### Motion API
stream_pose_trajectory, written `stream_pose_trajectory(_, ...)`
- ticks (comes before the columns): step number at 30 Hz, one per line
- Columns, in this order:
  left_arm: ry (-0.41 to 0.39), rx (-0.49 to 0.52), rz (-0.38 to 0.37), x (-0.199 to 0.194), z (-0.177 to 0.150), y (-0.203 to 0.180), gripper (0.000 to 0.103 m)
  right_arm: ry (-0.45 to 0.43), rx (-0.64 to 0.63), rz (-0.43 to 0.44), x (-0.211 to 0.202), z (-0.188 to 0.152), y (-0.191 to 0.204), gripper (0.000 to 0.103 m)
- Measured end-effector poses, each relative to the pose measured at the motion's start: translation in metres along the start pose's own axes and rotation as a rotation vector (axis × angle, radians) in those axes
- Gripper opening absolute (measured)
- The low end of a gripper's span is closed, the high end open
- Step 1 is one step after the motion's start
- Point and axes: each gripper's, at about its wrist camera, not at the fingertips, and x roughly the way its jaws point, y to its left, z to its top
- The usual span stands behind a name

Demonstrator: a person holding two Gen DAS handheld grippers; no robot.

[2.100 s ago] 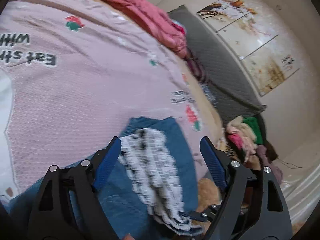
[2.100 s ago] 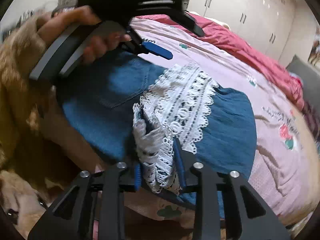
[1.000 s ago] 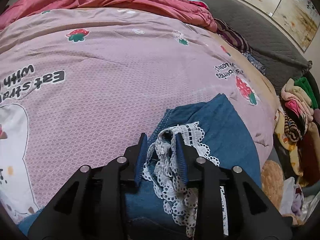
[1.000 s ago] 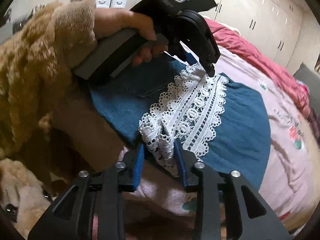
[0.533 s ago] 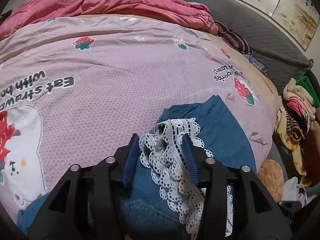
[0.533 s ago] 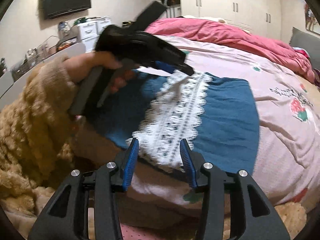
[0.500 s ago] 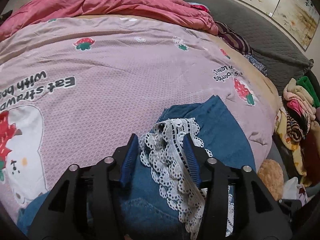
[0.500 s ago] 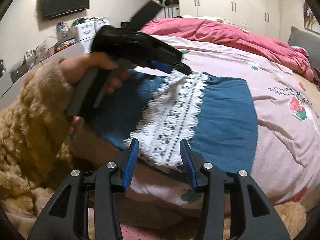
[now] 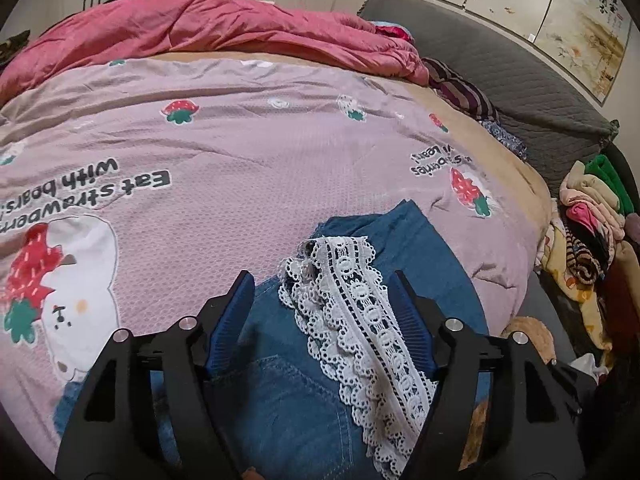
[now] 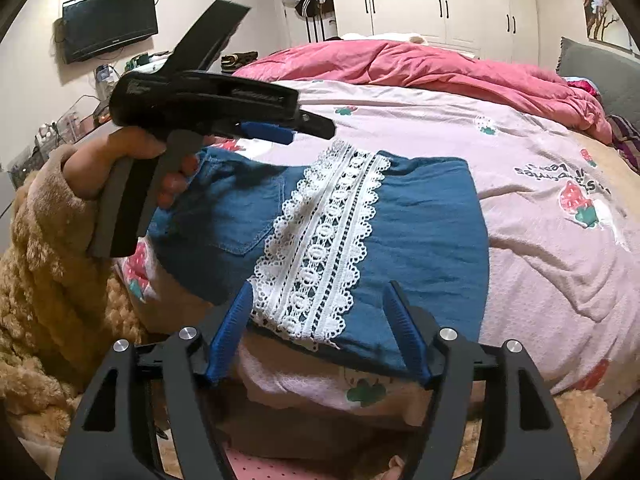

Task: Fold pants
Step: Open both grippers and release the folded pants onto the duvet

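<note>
Blue denim pants (image 9: 420,256) lie folded on the pink strawberry-print bedcover (image 9: 240,140), with a white lace trim (image 9: 352,300) running across the top. My left gripper (image 9: 320,284) hovers over the far end of the lace; its jaws are opening and the lace lies loose between them, untouched. In the right wrist view the pants (image 10: 424,232) lie flat with the lace (image 10: 324,232) down the middle. My right gripper (image 10: 318,288) is at the near end of the lace, its jaws opening and clear of it. A hand holds the left gripper (image 10: 304,130) above the pants' left side.
A rumpled pink-red quilt (image 9: 224,28) lies across the back of the bed. A grey headboard (image 9: 520,80) and a pile of clothes (image 9: 592,216) stand to the right. A fuzzy tan sleeve (image 10: 40,260) fills the near left. A television (image 10: 110,20) and white wardrobes (image 10: 440,0) line the walls.
Both grippers were shut on the lace ends a second ago. Their jaws have spread and let go, both have drawn back and upward, and the lace now lies flat on the denim.
</note>
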Motion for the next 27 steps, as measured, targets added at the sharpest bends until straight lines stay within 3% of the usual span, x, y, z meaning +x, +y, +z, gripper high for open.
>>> stream_pose_trajectory(3, -0.021, -0.001, 0.015, -0.011, -0.002, 0.0, 0.072, -0.012, 0.006, -0.011, -0.002, 0.004, -0.002, 0.079)
stream_pose_trajectory(11, -0.058, -0.037, 0.057, -0.039, -0.014, 0.013, 0.081, -0.029, 0.026, -0.042, -0.003, 0.018, -0.01, 0.081)
stream_pose_trajectory(14, -0.085, -0.064, 0.061, -0.054, -0.022, 0.021, 0.087, -0.041, 0.021, -0.058, -0.003, 0.027, -0.012, 0.093)
stream_pose_trajectory(27, -0.155, -0.195, 0.16, -0.117, -0.066, 0.075, 0.091, -0.061, -0.065, -0.01, 0.02, 0.082, 0.004, 0.093)
